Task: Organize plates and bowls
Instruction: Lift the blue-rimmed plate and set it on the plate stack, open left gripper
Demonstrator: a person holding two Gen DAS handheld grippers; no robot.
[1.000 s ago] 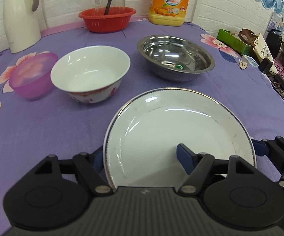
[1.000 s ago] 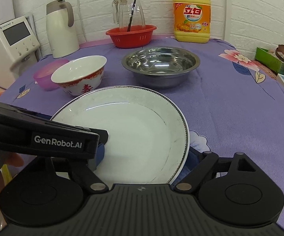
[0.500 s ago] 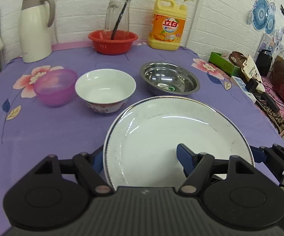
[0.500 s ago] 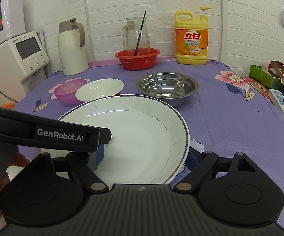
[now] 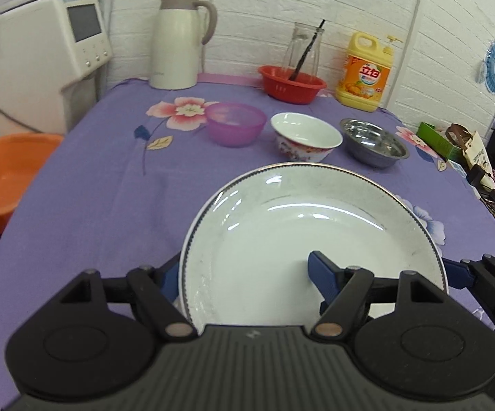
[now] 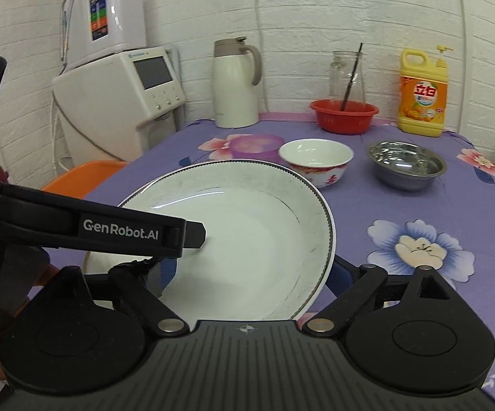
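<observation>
Both grippers hold one large white plate (image 5: 316, 233) with a dark rim, lifted above the purple tablecloth; it also shows in the right wrist view (image 6: 247, 239). My left gripper (image 5: 247, 274) is shut on its left edge. My right gripper (image 6: 251, 270) is shut on its right edge. Beyond the plate stand a purple plastic bowl (image 5: 235, 123), a white ceramic bowl (image 5: 305, 135) with red pattern and a steel bowl (image 5: 374, 145), side by side in a row.
At the back stand a white thermos jug (image 5: 177, 39), a red basket (image 5: 292, 84) holding a glass jar, and a yellow detergent bottle (image 5: 367, 72). A water dispenser (image 5: 42, 51) and an orange basin (image 5: 4, 174) are left of the table (image 5: 93, 188).
Both grippers have pulled back and risen with the plate. The bowls now look smaller and farther away, and more of the table's left side and the dispenser are in view.
</observation>
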